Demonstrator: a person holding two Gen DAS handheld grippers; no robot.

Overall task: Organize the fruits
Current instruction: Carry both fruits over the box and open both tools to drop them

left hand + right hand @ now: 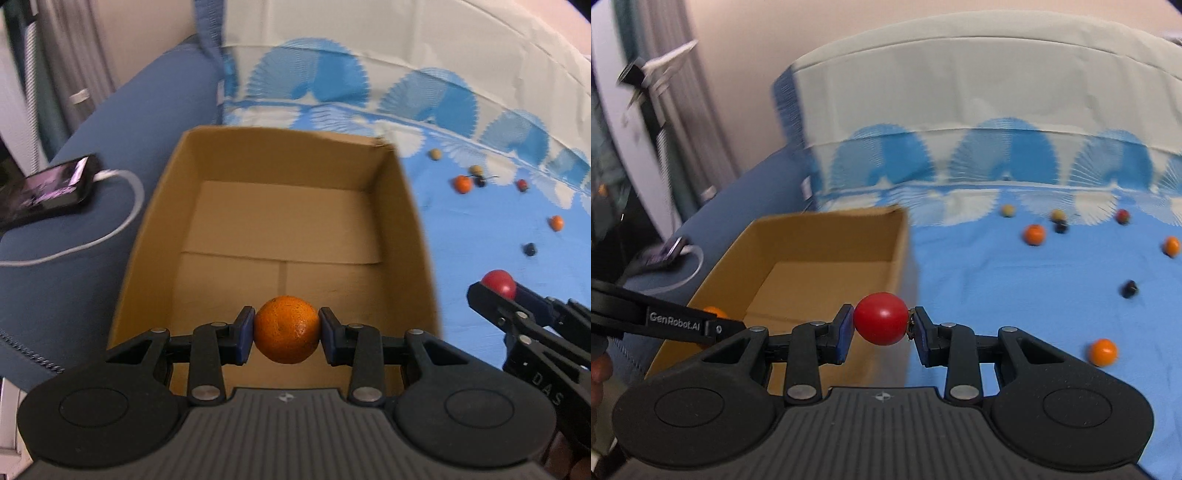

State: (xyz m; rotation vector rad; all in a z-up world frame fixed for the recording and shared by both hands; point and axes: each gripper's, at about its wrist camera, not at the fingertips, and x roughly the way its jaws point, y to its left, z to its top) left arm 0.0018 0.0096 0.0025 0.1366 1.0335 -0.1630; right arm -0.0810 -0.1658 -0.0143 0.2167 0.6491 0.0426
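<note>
- The blue bedsheet with a white-and-blue fan pattern (997, 288) covers the bed on which everything lies; it reaches up to a pale pillow or folded cover at the back.
- The open brown cardboard box (280, 218) sits on the bed's left part, beside a plain blue surface; its floor is bare in the left wrist view.
- The left gripper (286, 334) hangs above the near end of that box, its jaws drawn in to a narrow gap, both blue pads pressing on a round orange citrus fruit (286, 330).
- The right gripper (881, 325) sits just right of the box, near its right wall, jaws likewise narrowed and clamped on a smooth round red fruit (881, 318).
- White lettering "GenRobot.AI" reads along the left gripper's side in the right wrist view; "DAS" shows on the right gripper's body in the left wrist view.
- A dark phone with a lit screen (51, 188) lies left of the box, with a white cable plugged into it.
- Loose small fruits (1034, 235) lie scattered on the sheet well right of the box: several orange, some dark, some pale, one reddish.
</note>
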